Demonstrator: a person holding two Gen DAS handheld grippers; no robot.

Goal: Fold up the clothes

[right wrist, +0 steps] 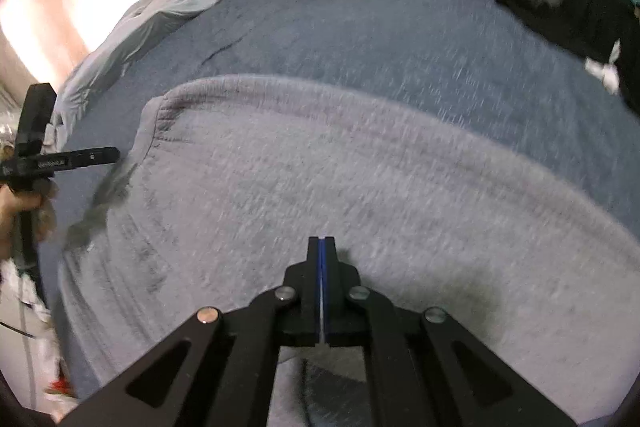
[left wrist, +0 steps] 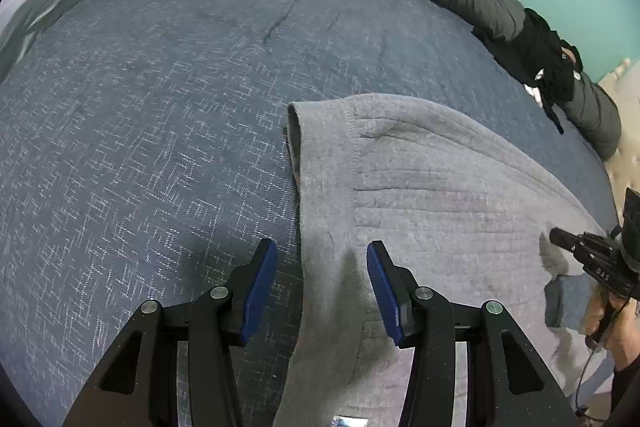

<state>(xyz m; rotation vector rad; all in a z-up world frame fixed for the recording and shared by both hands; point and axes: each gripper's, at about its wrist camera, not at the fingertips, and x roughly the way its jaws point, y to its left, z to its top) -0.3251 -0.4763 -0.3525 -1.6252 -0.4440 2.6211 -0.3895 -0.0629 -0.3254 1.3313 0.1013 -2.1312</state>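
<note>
While the left gripper (left wrist: pixel 322 287) hangs released over the sweater's (left wrist: pixel 420 187) edge on the bed (left wrist: pixel 140 107), the right gripper (right wrist: pixel 321 267) looks clenched on nothing, so a fold could drag unevenly.
</note>
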